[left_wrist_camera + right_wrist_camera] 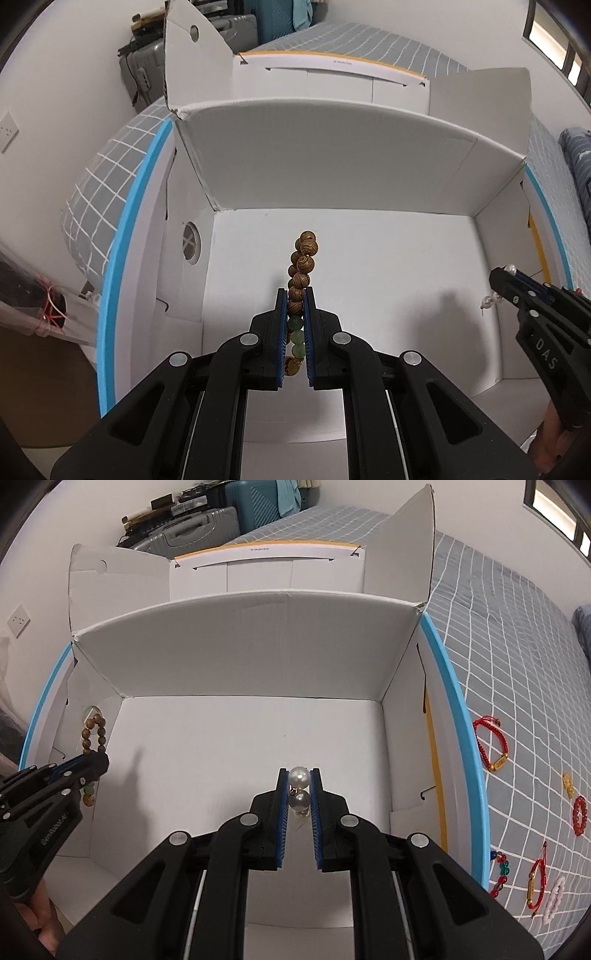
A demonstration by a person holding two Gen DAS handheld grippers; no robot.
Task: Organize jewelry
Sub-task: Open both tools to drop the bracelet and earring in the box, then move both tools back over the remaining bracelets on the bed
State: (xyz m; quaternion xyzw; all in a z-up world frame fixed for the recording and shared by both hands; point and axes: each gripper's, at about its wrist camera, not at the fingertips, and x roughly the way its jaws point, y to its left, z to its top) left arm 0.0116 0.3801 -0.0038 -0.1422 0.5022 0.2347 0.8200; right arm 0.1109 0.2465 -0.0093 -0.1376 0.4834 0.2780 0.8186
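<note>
My left gripper (296, 295) is shut on a wooden bead bracelet (302, 264) with a few green beads, held over the floor of an open white cardboard box (369, 258). It also shows at the left of the right wrist view (94, 757), with the bracelet (94, 731) poking out. My right gripper (299, 773) is shut on a pearl earring (298, 778), also over the box floor (221, 746). In the left wrist view it (498, 275) sits at the right, pearls (493, 299) dangling.
The box lies on a grey checked bedspread (517, 664). To its right lie a red cord bracelet (491, 744), a red bead ring (580, 814), a pink bracelet (552, 899) and other pieces. Suitcases (207, 524) stand behind. A clear bag (33, 306) lies at the left.
</note>
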